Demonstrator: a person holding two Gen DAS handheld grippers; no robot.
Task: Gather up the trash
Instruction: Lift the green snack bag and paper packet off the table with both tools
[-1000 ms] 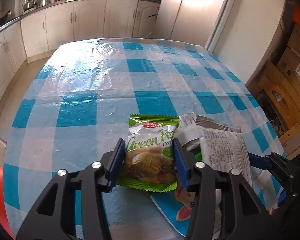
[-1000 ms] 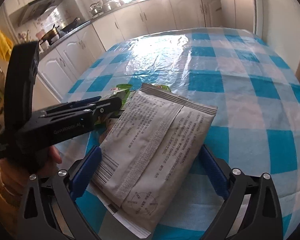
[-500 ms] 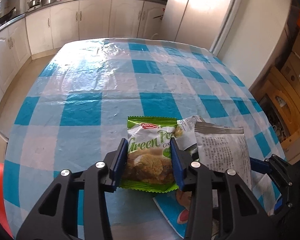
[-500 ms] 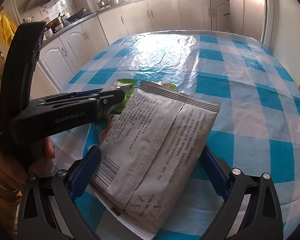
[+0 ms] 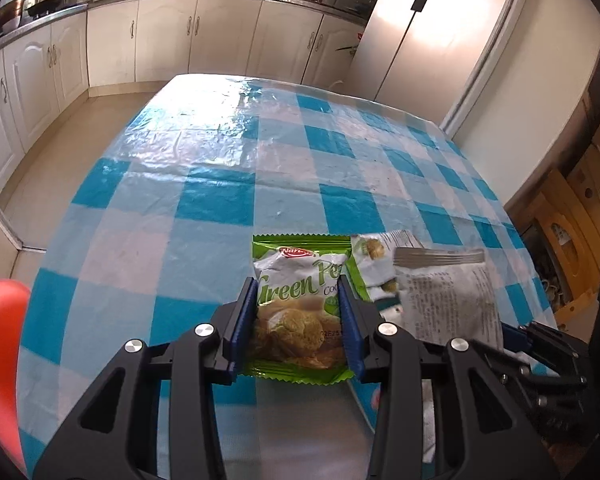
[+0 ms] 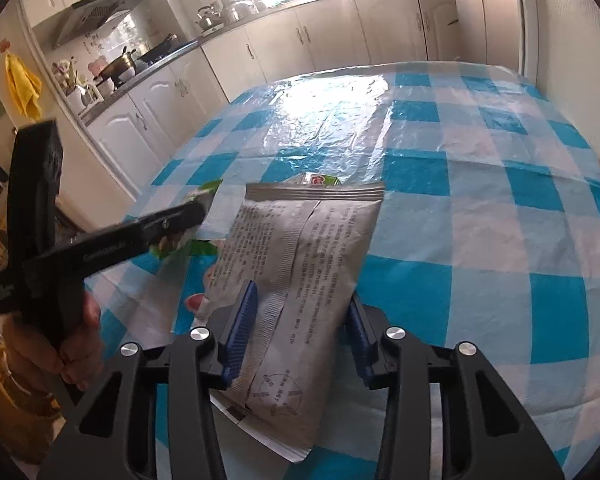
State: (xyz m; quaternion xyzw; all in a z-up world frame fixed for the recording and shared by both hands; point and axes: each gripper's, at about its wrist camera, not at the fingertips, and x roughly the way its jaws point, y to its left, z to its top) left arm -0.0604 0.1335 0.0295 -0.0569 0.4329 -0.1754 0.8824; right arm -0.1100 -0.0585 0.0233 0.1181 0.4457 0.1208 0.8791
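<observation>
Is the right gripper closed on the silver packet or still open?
Closed: the right gripper has both blue pads pressed against the silver packet.

Glossy plastic tablecloth [image 5: 220, 200], blue-white check, wrinkled and glaring. Green snack packet [image 5: 300, 312] shiny film, crimped edges. Grey pouch [image 6: 296, 264] matt foil-like with ribbed seal. Left gripper [image 5: 299, 320] and right gripper [image 6: 300, 320] matt black plastic, blue ridged pads [image 6: 242, 316], metal screws.

Green cookie packet [image 5: 300, 312] beside silver printed pouch [image 6: 296, 272].
</observation>
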